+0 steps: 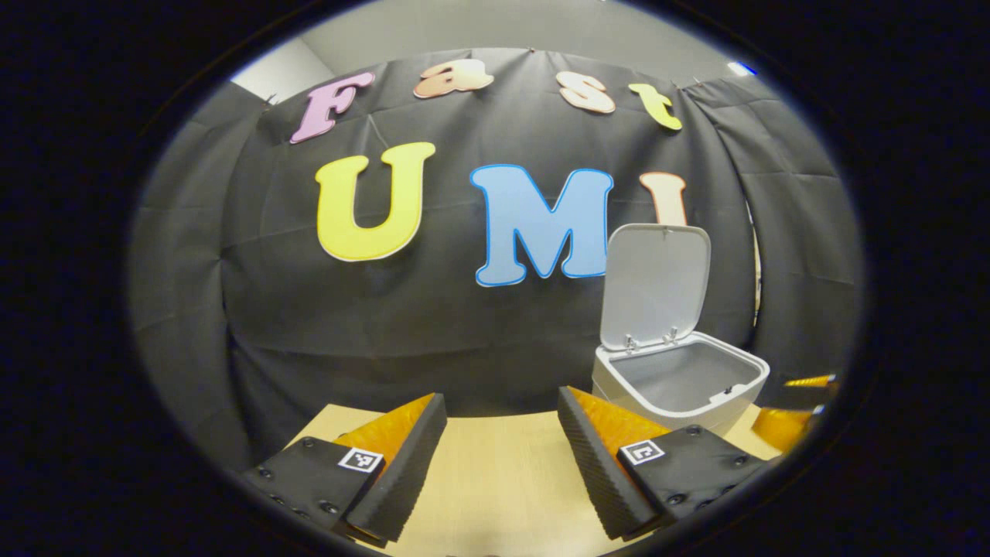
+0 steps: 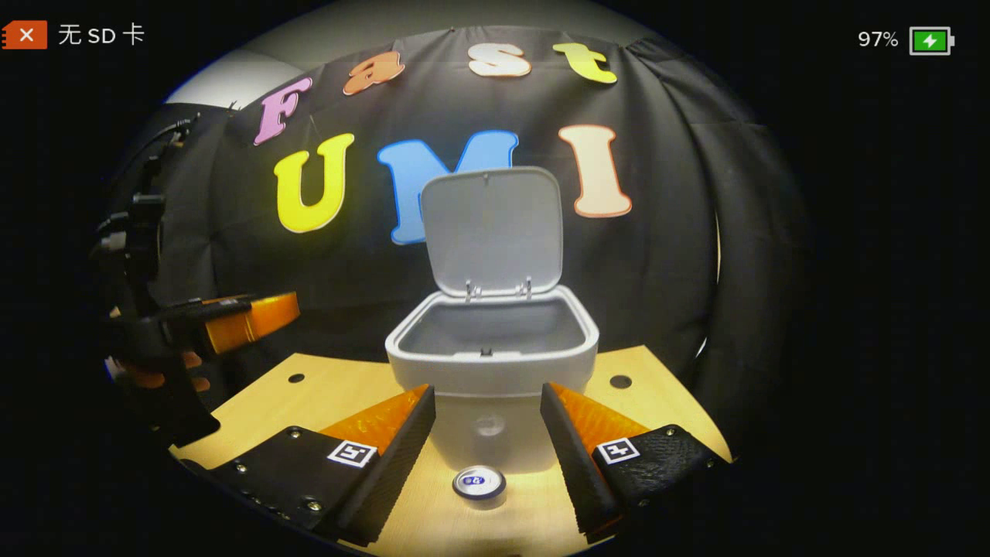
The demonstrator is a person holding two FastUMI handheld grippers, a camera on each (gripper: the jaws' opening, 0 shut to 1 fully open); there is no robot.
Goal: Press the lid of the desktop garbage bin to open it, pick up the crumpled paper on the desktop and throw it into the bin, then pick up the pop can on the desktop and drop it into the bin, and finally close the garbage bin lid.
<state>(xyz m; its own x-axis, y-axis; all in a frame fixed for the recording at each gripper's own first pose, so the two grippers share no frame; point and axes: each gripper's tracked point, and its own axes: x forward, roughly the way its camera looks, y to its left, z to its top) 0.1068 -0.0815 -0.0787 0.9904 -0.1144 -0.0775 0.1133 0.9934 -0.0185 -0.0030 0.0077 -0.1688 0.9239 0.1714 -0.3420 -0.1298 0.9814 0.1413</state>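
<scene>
Wooden tabletop (image 2: pixel 255 406) lies under my right gripper (image 2: pixel 487 445), its fingers spread wide with nothing between them. Through the gap I see the pop can (image 2: pixel 479 483) standing upright near the front edge, just before the white bin (image 2: pixel 492 363), whose lid (image 2: pixel 492 230) stands raised. My left gripper (image 1: pixel 501 456), equally wide and empty, sees the bin toward the table's right edge, but not the can.

Bin (image 2: pixel 492 363) at frame centre on the table (image 2: pixel 325 394) — lid (image 2: pixel 492 228) upright behind, can (image 2: pixel 479 483) in front, lower centre.
</scene>
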